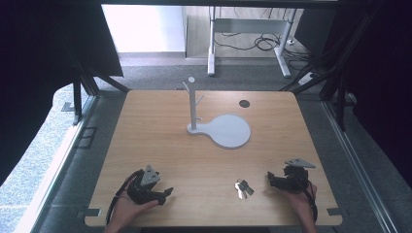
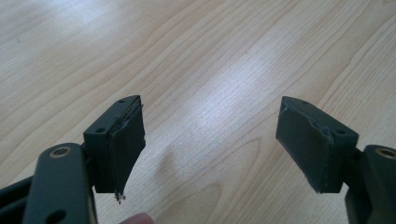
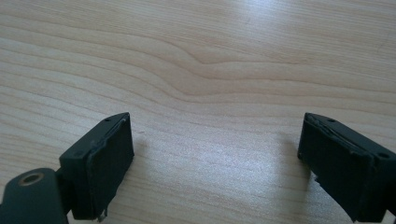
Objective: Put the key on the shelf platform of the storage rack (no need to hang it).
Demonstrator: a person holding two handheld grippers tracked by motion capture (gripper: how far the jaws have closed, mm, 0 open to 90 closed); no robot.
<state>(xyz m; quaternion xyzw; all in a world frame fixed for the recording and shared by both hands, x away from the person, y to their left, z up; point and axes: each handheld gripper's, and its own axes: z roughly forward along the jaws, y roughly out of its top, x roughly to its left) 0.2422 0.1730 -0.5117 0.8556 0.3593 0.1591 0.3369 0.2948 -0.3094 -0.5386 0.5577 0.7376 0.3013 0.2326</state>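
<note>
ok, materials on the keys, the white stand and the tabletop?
Small bunch of keys: looks like bare metal, silvery with bright glints; a darker part could be a plastic fob, too small to tell. White branched stand with round base: matte, even white, likely painted metal or plastic. Light wooden tabletop: wood or wood-look laminate, with clear grain lines and a soft sheen.

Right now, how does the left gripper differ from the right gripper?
The left gripper sits at the wooden table's near left with bare wood ahead; the right gripper sits near right, jaws toward the small bunch of metal keys. Left points right, right points left. Both are black, open and empty.
</note>
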